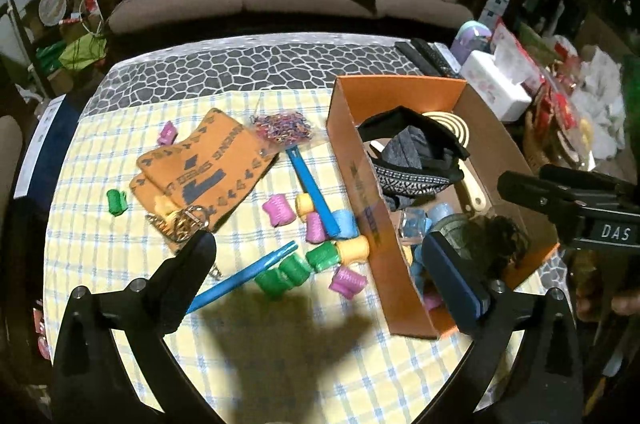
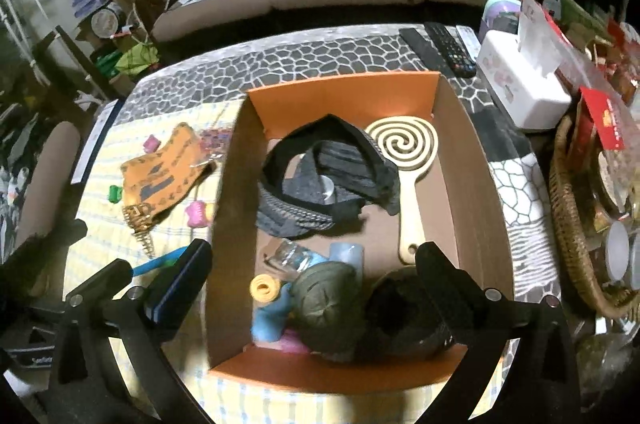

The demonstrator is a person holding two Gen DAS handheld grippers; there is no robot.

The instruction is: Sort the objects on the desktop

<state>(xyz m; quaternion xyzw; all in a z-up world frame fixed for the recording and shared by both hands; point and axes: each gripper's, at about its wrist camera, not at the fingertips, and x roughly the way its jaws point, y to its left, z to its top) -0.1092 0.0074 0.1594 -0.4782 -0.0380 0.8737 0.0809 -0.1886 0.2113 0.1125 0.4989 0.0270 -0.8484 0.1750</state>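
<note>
Tablecloth [image 1: 120, 304] in yellow and blue checks covers the near part of the table, and on it, to the right, stands the orange cardboard box [image 1: 352, 160], open at the top; inside it we see a black and grey bag [image 2: 320, 180], a wooden spiral paddle [image 2: 404, 144] beside it against the right wall, a dark olive round thing [image 2: 328, 308] and a yellow spool [image 2: 263, 287] near the front wall; left of the box lie orange cloth pieces [image 1: 200, 164], two blue pens [image 1: 312, 196], and a scatter of small pink, green, yellow and blue spools [image 1: 280, 210] close to the box wall; our left gripper [image 1: 320, 264] hangs over those spools, jaws spread wide and empty; our right gripper [image 2: 312, 272] hangs over the box's near end, jaws likewise wide apart, nothing held.
</note>
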